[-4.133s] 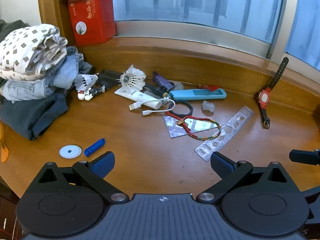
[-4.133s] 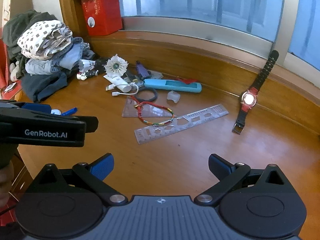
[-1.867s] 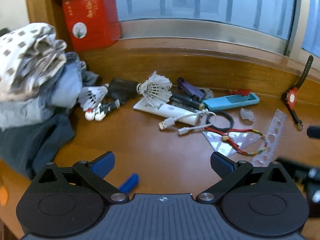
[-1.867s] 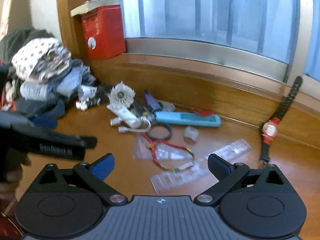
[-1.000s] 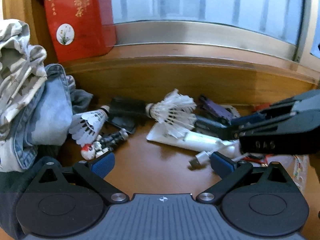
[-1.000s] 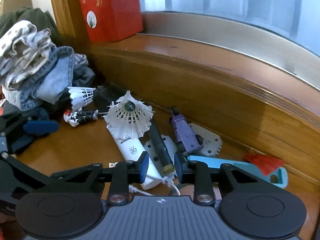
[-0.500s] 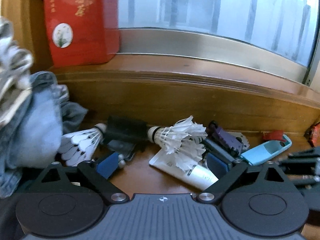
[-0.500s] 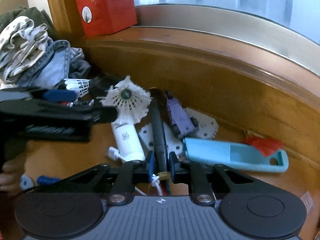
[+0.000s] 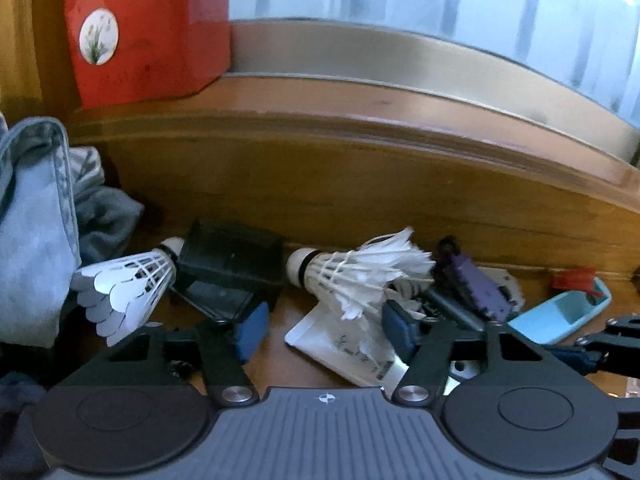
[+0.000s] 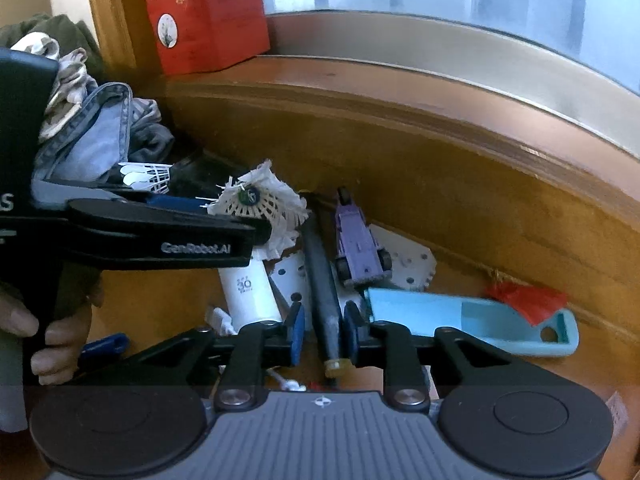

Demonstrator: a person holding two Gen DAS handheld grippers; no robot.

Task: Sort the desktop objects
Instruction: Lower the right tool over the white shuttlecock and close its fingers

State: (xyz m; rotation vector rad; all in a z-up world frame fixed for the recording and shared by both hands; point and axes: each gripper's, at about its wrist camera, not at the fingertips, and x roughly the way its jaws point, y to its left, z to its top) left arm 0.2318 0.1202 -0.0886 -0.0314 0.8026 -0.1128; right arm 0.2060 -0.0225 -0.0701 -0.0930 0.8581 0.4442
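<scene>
- the right gripper [image 10: 320,330] has its blue pads narrowed around a dark, slim pen with a yellowish end [image 10: 323,280]; they look touching or nearly so, so i judge it a hold on the pen, which lies on the wooden worktop [image 10: 168,304] running straight ahead of the gripper.
- gripping the pen across its thin shaft near the tip makes sense: it lies wedged between a white tube printed "30" [image 10: 249,290] to the gripper's left and a purple toy car [image 10: 358,246] ahead and to the right, so a narrow pinch avoids both.
- the left gripper [image 9: 322,330] stands about half open and holds nothing; a frayed white feather shuttlecock [image 9: 356,272] lies just ahead between its pads, resting on the white tube, which suggests that is what it is lined up for.
- a second, cleaner white shuttlecock [image 9: 124,288] lies ahead to its left beside a black box [image 9: 230,264].
- both grippers are held low and nearly level with the worktop, pointed at the back ledge; the person's hand [image 10: 52,332] wraps the left handle.
- a light blue silicone case [image 10: 472,320] lies to the right gripper's right, so the clutter sits mixed in one heap.
</scene>
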